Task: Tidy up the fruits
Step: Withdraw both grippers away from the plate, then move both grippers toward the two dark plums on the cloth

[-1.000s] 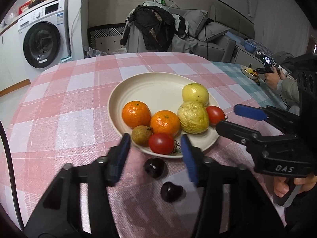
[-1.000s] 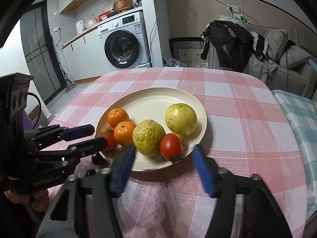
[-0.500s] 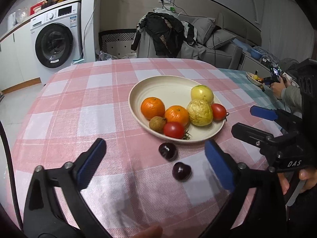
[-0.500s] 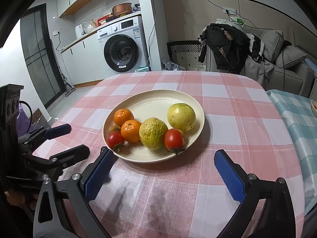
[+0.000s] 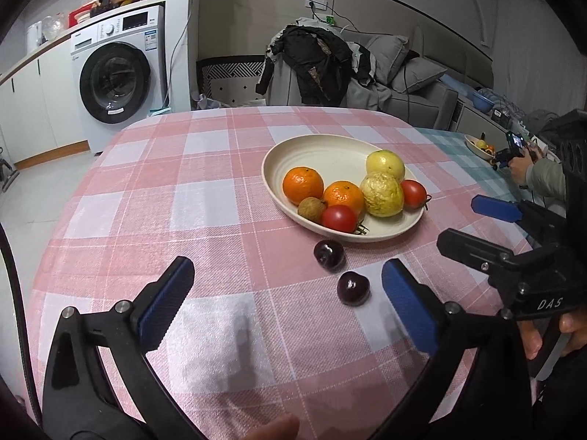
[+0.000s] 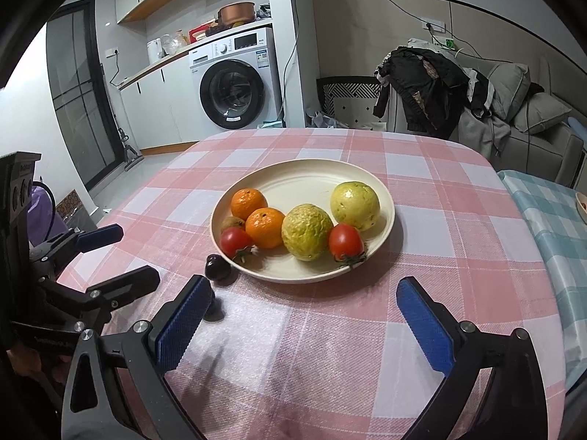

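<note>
A cream plate [image 5: 323,152] [image 6: 304,178] on the pink checked tablecloth holds two oranges [image 5: 303,184], two yellow-green guavas [image 5: 381,193], two red tomatoes [image 5: 339,218] and a small brown fruit [image 5: 310,208]. Two dark cherries lie on the cloth in front of the plate, one near its rim [image 5: 329,253] [image 6: 216,266] and one closer [image 5: 353,287]. My left gripper [image 5: 286,293] is open and empty, near side of the cherries. My right gripper [image 6: 304,315] is open and empty, in front of the plate; its left finger partly hides the closer cherry.
The table's rounded edges fall away on the left and near sides. A teal checked table [image 6: 550,212] adjoins on the right, where another person sits [image 5: 535,172]. A washing machine [image 6: 234,80] and a clothes-covered sofa [image 6: 440,88] stand behind.
Both grippers have pulled back from the plate and opened wide. The two cherries stay on the cloth, and the fruit on the plate has not moved.
</note>
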The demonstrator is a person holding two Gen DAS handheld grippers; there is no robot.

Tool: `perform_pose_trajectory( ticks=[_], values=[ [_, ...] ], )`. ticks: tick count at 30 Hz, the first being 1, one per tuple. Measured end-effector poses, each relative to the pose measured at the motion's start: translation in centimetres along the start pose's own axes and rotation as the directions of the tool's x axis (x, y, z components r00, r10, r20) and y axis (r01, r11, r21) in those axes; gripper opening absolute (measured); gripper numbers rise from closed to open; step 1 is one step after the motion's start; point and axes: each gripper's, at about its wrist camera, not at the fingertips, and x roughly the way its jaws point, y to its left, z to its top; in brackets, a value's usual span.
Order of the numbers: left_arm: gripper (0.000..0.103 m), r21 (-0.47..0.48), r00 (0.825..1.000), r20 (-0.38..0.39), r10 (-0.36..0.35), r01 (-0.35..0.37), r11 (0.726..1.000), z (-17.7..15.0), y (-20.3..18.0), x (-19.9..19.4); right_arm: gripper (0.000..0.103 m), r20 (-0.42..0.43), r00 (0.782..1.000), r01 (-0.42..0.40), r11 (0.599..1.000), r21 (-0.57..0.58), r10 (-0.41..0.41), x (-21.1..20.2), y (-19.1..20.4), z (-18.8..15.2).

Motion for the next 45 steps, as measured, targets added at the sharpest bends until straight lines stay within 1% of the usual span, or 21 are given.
perform_pose_trajectory(
  ticks=[5,10,12,14,16,17,20,22,24,26,29,33,35,37,39,41,45],
  values=[
    [0.102,0.01,1.0,-0.014,0.015,-0.015,1.0,-0.6,0.2,-0.3,0.103,-0.034,0.999,-0.005,1.0,-0.01,0.004,0.3,0.5,-0.5],
    [0.102,0.012,0.999,-0.032,0.024,-0.023,1.0,-1.2,0.6,-0.5,0.103,-0.088,0.996,-0.027,0.999,-0.047,0.023,1.3,1.6,-1.2],
    [0.102,0.012,0.999,-0.038,0.033,-0.033,0.999,-1.4,1.0,-0.3,0.103,-0.124,0.992,-0.043,0.997,-0.064,0.035,2.2,2.3,-1.5],
    [0.102,0.004,0.998,-0.049,0.047,-0.046,0.999,-1.5,1.4,-0.2,0.103,-0.145,0.989,-0.04,0.996,-0.082,0.028,2.8,2.9,-1.7],
    [0.102,-0.017,0.998,-0.056,0.041,-0.042,0.999,-1.9,2.0,-0.4,0.103,-0.163,0.986,-0.047,0.993,-0.105,0.03,3.3,3.6,-1.9],
    [0.102,-0.017,0.997,-0.061,0.043,-0.044,0.999,-2.0,2.1,-0.5,0.103,-0.164,0.986,-0.053,0.992,-0.112,0.034,3.4,3.8,-2.0],
    [0.102,-0.007,0.995,-0.062,0.078,-0.079,0.997,-2.6,2.5,-0.9,0.102,-0.168,0.985,-0.064,0.989,-0.13,0.042,3.7,4.6,-2.0],
    [0.102,-0.018,0.995,-0.066,0.079,-0.081,0.997,-2.9,2.9,-1.1,0.102,-0.168,0.985,-0.072,0.988,-0.136,0.049,4.0,5.2,-1.9],
    [0.102,-0.024,0.994,-0.073,0.077,-0.079,0.997,-3.1,3.4,-1.0,0.099,-0.175,0.983,-0.081,0.987,-0.139,0.056,4.2,5.5,-1.8],
    [0.102,-0.029,0.993,-0.075,0.086,-0.088,0.996,-3.2,3.8,-1.0,0.092,-0.186,0.981,-0.09,0.985,-0.147,0.062,4.6,5.9,-1.7],
    [0.102,-0.048,0.994,-0.076,0.077,-0.081,0.996,-3.2,4.2,-0.9,0.084,-0.204,0.976,-0.109,0.984,-0.137,0.08,5.1,6.3,-1.7],
    [0.102,-0.058,0.994,-0.076,0.083,-0.087,0.995,-3.1,4.5,-0.9,0.081,-0.211,0.972,-0.132,0.982,-0.137,0.102,5.6,6.8,-1.7],
    [0.102,-0.062,0.994,-0.074,0.08,-0.085,0.994,-3.1,4.6,-0.8,0.076,-0.211,0.971,-0.14,0.98,-0.139,0.109,5.7,6.9,-1.7],
    [0.102,-0.064,0.993,-0.076,0.085,-0.09,0.994,-3.1,4.7,-0.7,0.075,-0.214,0.97,-0.15,0.979,-0.14,0.118,5.8,7.0,-1.6],
    [0.102,-0.067,0.993,-0.079,0.086,-0.091,0.994,-3.1,4.8,-0.6,0.07,-0.215,0.968,-0.159,0.977,-0.144,0.126,6.0,7.1,-1.6],
    [0.102,-0.069,0.993,-0.085,0.086,-0.092,0.993,-3.2,4.8,-0.4,0.06,-0.222,0.966,-0.166,0.975,-0.144,0.132,6.2,7.1,-1.7],
    [0.102,-0.072,0.993,-0.088,0.083,-0.09,0.993,-3.1,4.9,-0.2,0.055,-0.219,0.966,-0.175,0.973,-0.148,0.14,6.3,7.1,-1.6]
  ],
)
